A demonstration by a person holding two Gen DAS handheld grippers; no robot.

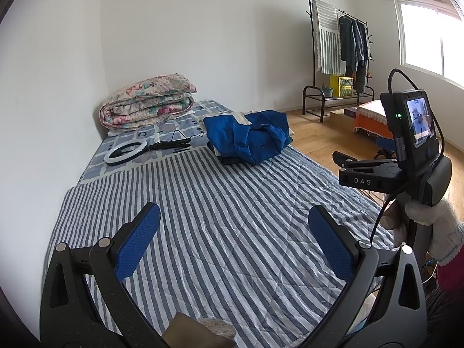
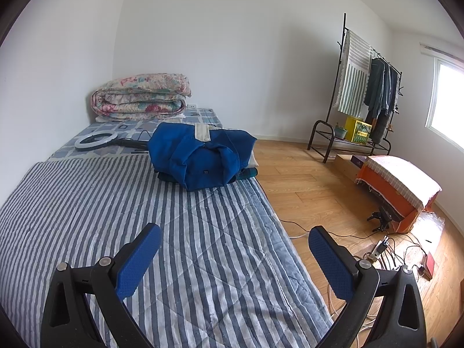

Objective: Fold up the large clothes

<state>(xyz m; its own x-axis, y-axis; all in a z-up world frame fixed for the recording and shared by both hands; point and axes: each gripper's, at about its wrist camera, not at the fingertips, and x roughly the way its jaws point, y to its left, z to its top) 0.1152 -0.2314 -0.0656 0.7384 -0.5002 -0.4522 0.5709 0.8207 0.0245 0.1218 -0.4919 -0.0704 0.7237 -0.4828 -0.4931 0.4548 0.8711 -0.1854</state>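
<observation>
A crumpled blue garment (image 1: 249, 136) (image 2: 203, 156) lies in a heap on the far part of the striped bed cover (image 1: 217, 217) (image 2: 145, 217), on top of darker folded cloth. My left gripper (image 1: 233, 240) is open and empty, held above the near part of the bed. My right gripper (image 2: 235, 255) is open and empty, over the bed's right edge. In the left wrist view the right gripper's body (image 1: 406, 156) with its screen shows at the right, held by a gloved hand.
A folded floral quilt (image 1: 148, 101) (image 2: 140, 95) sits at the bed's head by the wall. A ring light (image 1: 126, 150) (image 2: 95, 140) lies beside it. A clothes rack (image 1: 339, 55) (image 2: 365, 95), an orange-covered box (image 2: 397, 188) and floor cables (image 2: 388, 249) are to the right.
</observation>
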